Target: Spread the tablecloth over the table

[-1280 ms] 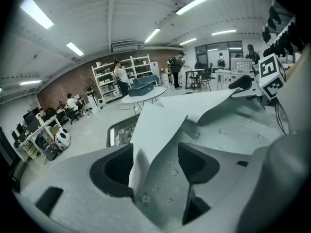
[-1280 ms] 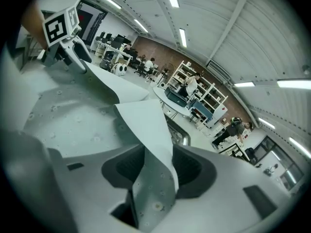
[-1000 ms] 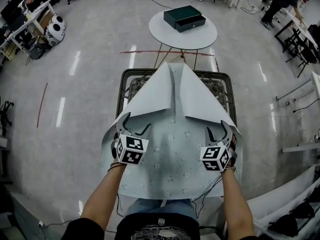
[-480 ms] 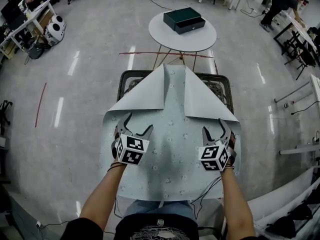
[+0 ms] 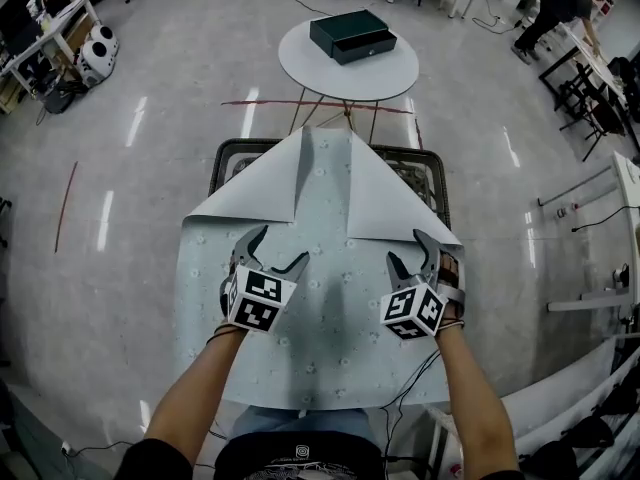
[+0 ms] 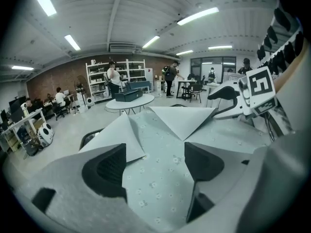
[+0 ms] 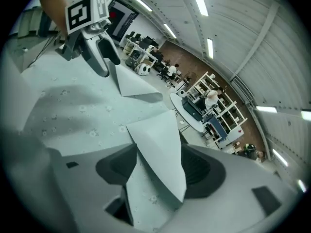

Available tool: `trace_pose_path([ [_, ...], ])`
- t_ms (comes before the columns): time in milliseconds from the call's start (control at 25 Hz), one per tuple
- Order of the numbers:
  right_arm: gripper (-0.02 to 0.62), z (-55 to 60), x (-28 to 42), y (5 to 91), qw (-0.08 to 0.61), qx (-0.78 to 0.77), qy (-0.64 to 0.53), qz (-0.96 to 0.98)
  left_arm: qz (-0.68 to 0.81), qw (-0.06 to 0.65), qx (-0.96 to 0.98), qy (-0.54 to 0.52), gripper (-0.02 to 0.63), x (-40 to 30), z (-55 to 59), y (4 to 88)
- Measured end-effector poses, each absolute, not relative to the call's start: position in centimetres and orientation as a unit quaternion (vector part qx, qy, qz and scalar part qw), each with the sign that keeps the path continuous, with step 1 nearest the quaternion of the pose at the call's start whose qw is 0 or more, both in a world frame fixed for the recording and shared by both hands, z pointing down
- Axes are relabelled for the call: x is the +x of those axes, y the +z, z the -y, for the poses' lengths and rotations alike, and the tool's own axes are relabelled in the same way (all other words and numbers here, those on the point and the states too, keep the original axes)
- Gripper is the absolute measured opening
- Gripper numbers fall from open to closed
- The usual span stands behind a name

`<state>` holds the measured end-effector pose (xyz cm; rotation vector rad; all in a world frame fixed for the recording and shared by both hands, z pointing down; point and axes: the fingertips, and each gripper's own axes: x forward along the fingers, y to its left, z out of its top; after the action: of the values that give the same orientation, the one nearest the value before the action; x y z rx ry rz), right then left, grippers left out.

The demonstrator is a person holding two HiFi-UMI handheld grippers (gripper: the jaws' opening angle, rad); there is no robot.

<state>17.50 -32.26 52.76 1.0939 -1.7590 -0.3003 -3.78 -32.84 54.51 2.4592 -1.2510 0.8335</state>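
Observation:
A pale blue-green flowered tablecloth (image 5: pixel 320 318) covers the dark-framed table (image 5: pixel 225 153). Its two far corners are folded back as plain triangles, the left flap (image 5: pixel 260 188) and the right flap (image 5: pixel 390 203). My left gripper (image 5: pixel 280 246) hovers open over the cloth just near of the left flap, with nothing between its fingers (image 6: pixel 104 171). My right gripper (image 5: pixel 408 250) is open, its jaws having just widened. The right flap's near corner (image 7: pixel 155 149) lies loose between its pads without being pressed. Each gripper also shows in the other's view, the right gripper (image 6: pixel 228 93) and the left gripper (image 7: pixel 102 52).
Beyond the table stands a round white table (image 5: pixel 385 73) with a dark green box (image 5: pixel 348 36) on it. Grey floor surrounds the table. Desks, shelves and people are at the room's far edges. A cable runs down from my right hand.
The cloth's left side has dropped and spread wider, and both folded flaps lie flatter. Both grippers now sit inward of the cloth's side edges, the left shifting more. The right jaws opened slightly.

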Motion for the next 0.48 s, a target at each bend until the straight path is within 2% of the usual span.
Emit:
trace_pose_path([
  [480,0.288,34.9,18.7,59.2,0.586,0.334,-0.222,0.705,0.409,0.158,0.852,0.287,0.373,0.6,33.6,56.9],
])
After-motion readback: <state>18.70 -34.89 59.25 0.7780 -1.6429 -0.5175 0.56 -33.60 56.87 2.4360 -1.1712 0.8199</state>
